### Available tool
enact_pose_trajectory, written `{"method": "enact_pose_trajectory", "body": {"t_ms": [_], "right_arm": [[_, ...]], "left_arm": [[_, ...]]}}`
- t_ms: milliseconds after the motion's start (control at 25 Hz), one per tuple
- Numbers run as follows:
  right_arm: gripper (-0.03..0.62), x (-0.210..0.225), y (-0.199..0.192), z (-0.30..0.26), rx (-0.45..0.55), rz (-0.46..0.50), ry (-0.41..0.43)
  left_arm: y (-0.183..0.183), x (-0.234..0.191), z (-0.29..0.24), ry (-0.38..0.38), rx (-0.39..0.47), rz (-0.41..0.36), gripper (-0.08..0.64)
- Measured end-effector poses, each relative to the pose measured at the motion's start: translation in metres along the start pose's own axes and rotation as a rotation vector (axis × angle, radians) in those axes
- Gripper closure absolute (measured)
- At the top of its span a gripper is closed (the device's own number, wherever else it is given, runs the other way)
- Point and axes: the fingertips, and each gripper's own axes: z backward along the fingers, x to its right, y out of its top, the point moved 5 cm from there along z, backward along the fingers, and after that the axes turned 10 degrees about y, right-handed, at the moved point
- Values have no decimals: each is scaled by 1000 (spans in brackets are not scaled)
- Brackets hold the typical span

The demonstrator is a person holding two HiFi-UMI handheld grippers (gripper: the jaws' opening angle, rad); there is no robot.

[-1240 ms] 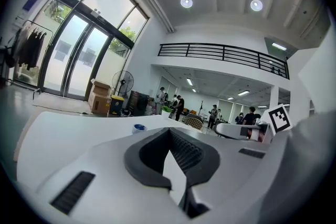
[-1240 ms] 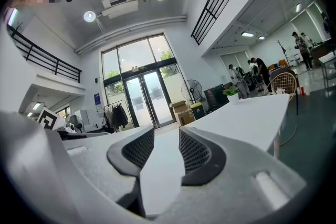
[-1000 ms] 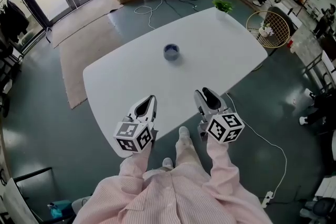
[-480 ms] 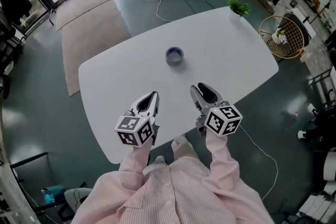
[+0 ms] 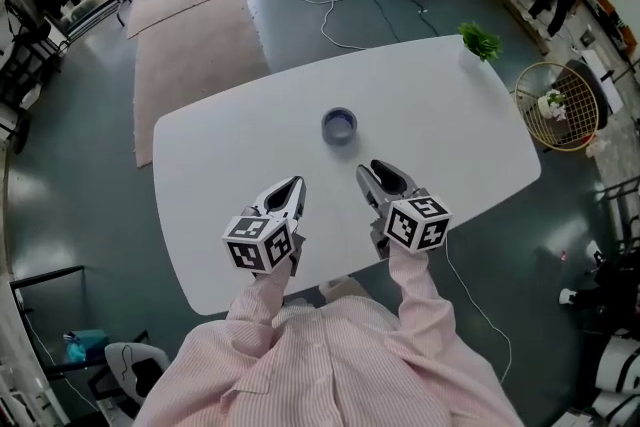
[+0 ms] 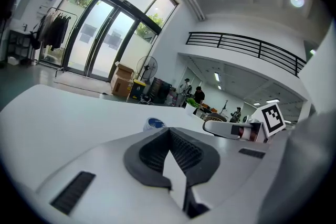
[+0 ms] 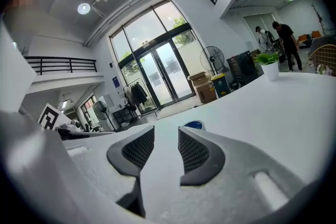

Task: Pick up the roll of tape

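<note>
Tape (image 5: 339, 125) lies flat near the middle of the table (image 5: 220, 155), untouched.
2 grippers are held over the near edge, well apart from it: the left gripper (image 5: 291, 187) is seen with jaws pressed together, the right gripper (image 5: 375, 171) with jaws parted and nothing between them.

- Shirt (image 5: 330, 370): pale pink with fine white stripes, long sleeves (image 5: 422, 300) reaching the wrists.
- Left gripper (image 5: 291, 185) and right gripper (image 5: 367, 171): white moulded shells, 2 jaws each, lined with black ribbed pads (image 7: 195, 153).
- 1 cube (image 5: 260, 243) behind each gripper: white faces bearing black square markers.
</note>
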Motion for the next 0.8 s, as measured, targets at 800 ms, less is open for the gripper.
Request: {"method": "enact_pose_trajectory", "body": {"t_ms": [800], "right_arm": [[460, 58, 20, -96, -383, 314, 103]], "left_arm": [[-5, -37, -75, 71, -182, 115, 559]]}}
